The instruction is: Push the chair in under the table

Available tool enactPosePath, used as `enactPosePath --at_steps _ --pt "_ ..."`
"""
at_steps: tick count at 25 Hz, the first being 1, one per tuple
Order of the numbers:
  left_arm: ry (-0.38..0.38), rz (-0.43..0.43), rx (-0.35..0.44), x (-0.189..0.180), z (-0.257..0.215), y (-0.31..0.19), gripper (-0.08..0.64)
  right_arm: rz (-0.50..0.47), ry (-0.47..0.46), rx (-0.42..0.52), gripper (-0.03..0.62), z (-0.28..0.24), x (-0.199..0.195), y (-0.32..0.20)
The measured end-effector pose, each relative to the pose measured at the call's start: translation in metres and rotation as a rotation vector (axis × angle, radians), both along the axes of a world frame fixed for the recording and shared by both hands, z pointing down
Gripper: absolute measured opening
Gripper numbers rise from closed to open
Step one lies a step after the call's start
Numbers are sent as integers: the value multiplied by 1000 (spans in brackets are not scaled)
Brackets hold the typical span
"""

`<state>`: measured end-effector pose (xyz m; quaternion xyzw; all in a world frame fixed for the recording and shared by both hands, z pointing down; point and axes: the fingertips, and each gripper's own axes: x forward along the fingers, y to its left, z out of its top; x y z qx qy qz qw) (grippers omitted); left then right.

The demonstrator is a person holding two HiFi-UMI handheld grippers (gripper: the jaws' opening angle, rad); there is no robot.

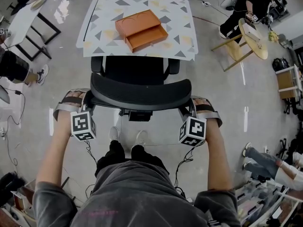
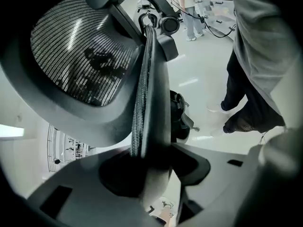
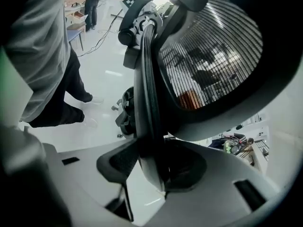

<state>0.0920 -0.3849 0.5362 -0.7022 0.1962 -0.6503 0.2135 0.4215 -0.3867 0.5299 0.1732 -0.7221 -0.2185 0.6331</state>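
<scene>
One chair, one table under a cloth patterned with triangles, one orange box on that cloth, two grippers, and two marker cubes, one on each gripper; the chair shows two armrests, the left armrest and the right armrest; the chair stands square to the table's near edge, its seat running up to that edge and both armrest fronts ending just beside it, though whether any part already sits beneath the top cannot be told from above; bare pale floor lies open on both sides of the chair, while a white side table on the left and a round wooden table on the right stand well apart from it; behind the backrest the person's two white shoes stand close to the chair base; the left gripper is set at the left end of the curved backrest and the right gripper at the right end, both pointing steeply down; in the left gripper view the backrest's left rim runs upright between the jaws, which stand apart and loose around it rather than clenched; in the right gripper view the backrest's right rim likewise passes between released jaws, with a sliver of floor showing beside it low down.
</scene>
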Motion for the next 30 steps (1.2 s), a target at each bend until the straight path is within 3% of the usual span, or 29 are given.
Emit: enactPosePath --at_steps 7,13,24,30 --pt "35 -13 45 1 -25 9 190 50 -78 40 160 -22 5 10" --pt "99 -28 81 1 -55 24 192 124 -205 53 160 -47 13 21" --pt "308 -53 228 16 -134 26 186 263 -545 195 158 -121 11 25" --pt "472 -83 343 24 -172 22 172 283 -722 270 158 -163 -9 25"
